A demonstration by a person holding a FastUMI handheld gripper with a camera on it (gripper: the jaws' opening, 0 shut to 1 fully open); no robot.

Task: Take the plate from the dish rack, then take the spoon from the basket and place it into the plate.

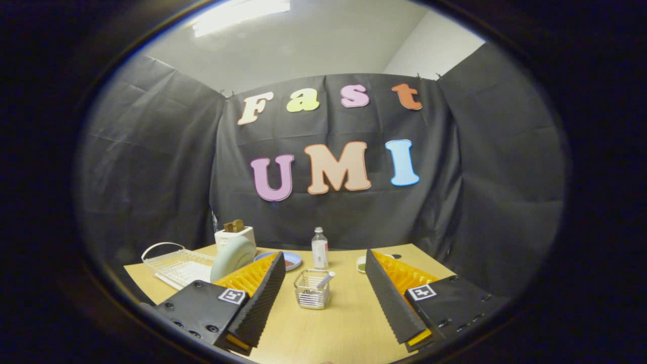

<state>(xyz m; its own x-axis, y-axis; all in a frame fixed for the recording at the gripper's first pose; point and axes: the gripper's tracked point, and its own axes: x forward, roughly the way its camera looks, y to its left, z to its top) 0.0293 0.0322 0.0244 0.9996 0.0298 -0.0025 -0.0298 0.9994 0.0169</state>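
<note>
A booth of black cloth walls closes in a light wooden table (343, 323), with a pale ceiling and one bright light strip above. The gripper (328, 323) hangs over the near part of the table with its two fingers spread wide apart and nothing between the pads; it holds nothing.

Just ahead of the fingers, in the gap between them, stands one small wire basket (312, 289). One spoon (325, 279) leans inside it, its handle tilted up over the rim toward the right finger.

Beyond the left finger lies one white wire dish rack (178, 266) on the table's far left side. One pale green plate (232, 258) stands on edge at the rack's right end, partly hidden by the left fingertip. Behind the plate sits one white box-shaped appliance (235, 235) with a brown piece sticking up from its top.

Further back, one blue dish (292, 261) lies flat, with something reddish on it. Just beside it to the right stands one small clear bottle (319, 248), upright with a white label. Near the right finger's tip a small white cup (361, 263) shows in part, its contents greenish.
</note>
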